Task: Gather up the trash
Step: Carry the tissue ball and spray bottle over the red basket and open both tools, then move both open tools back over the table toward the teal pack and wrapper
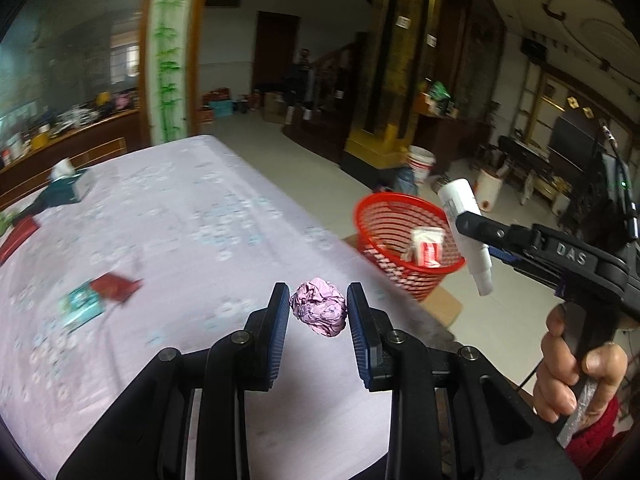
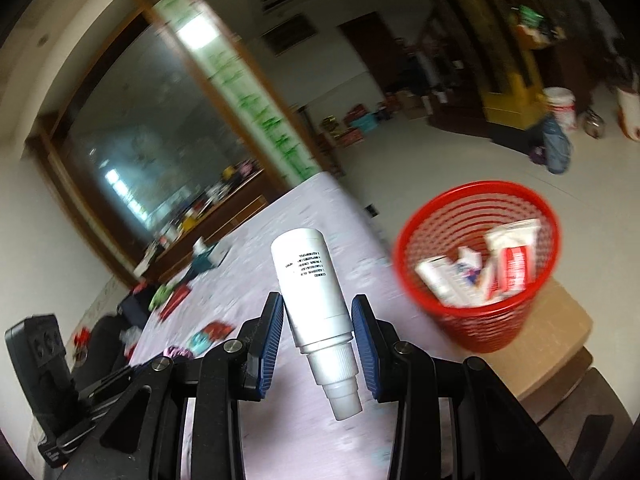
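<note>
A crumpled pink paper ball (image 1: 319, 306) is being held between the blue-padded fingers (image 1: 279, 332) of the left gripper (image 1: 318, 300), which are closed narrowly onto it, above the counter covered in a pale lilac patterned cloth (image 1: 168, 220). A white plastic bottle with a stepped nozzle cap (image 2: 316, 312) is being clamped by the right gripper (image 2: 318, 316), fingers (image 2: 270, 332) drawn in against its sides, nozzle end pointing back toward the camera; in the left wrist view the same bottle (image 1: 468, 232) is being carried tilted just beside the rim of a red plastic mesh wastebasket (image 1: 404, 248), with a hand (image 1: 576, 376) wrapped round the gripper handle. The wastebasket (image 2: 480, 264) is being shown standing on a flat brown cardboard piece (image 2: 552, 344) on the floor, off the counter's right edge, with white and red packaging (image 2: 508, 264) lying inside. Left on the counter, well apart from the grippers: a dark red flat wrapper (image 1: 114, 286) touching a teal printed packet (image 1: 80, 306), and a teal tissue box (image 1: 64, 188) at the far end. Both views are being blurred by motion.
</note>
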`<state>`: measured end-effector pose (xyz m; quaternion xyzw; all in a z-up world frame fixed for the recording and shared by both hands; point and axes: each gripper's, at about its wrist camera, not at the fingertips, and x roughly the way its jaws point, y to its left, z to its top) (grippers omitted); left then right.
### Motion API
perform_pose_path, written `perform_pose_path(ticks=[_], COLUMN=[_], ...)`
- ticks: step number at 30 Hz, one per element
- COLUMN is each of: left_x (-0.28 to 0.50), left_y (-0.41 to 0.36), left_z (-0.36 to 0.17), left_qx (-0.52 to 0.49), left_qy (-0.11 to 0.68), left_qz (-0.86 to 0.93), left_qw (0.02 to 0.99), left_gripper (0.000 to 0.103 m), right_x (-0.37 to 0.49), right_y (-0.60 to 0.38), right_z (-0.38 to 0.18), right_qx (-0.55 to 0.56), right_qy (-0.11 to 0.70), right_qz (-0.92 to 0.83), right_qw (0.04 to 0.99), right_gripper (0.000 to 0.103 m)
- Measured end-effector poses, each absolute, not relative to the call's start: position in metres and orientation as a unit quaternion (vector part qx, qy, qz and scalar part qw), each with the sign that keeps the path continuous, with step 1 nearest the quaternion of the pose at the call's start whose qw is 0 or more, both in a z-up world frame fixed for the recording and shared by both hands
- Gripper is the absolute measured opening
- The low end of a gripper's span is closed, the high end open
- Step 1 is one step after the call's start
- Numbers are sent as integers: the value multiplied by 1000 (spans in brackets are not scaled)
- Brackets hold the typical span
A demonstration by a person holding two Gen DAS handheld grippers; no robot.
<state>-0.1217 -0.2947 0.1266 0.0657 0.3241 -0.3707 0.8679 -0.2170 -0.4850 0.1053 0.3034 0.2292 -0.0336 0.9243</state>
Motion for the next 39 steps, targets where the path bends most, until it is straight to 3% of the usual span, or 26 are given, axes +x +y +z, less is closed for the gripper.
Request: perform_pose_path(ticks=[21,22,23,25,39], left_x=[-74,-70,-65,-60,-90], left_y=[-489,-493,-497,-496,-388], left_z=[101,97,93,90,102], left_qx=[52,47,41,26,50], left_qy=[373,381,391,395,358], left_qz=[-457,-458,-454,-450,-416], left_qw=[806,802,799,801,834], left_gripper=[29,35,52,63,67], right_x=[-196,-189,-184,-174,-187], right_y=[-635,-638,-640,-647,-576], right_z=[96,95,93,87,102], right_qx=[362,359,357,355,317], right_qy=[228,233,237,247,249], right_qz=[-143,-143,-145,-154,-78], right_qw=[892,892,892,888,912], right_gripper=[39,40,40,40,49])
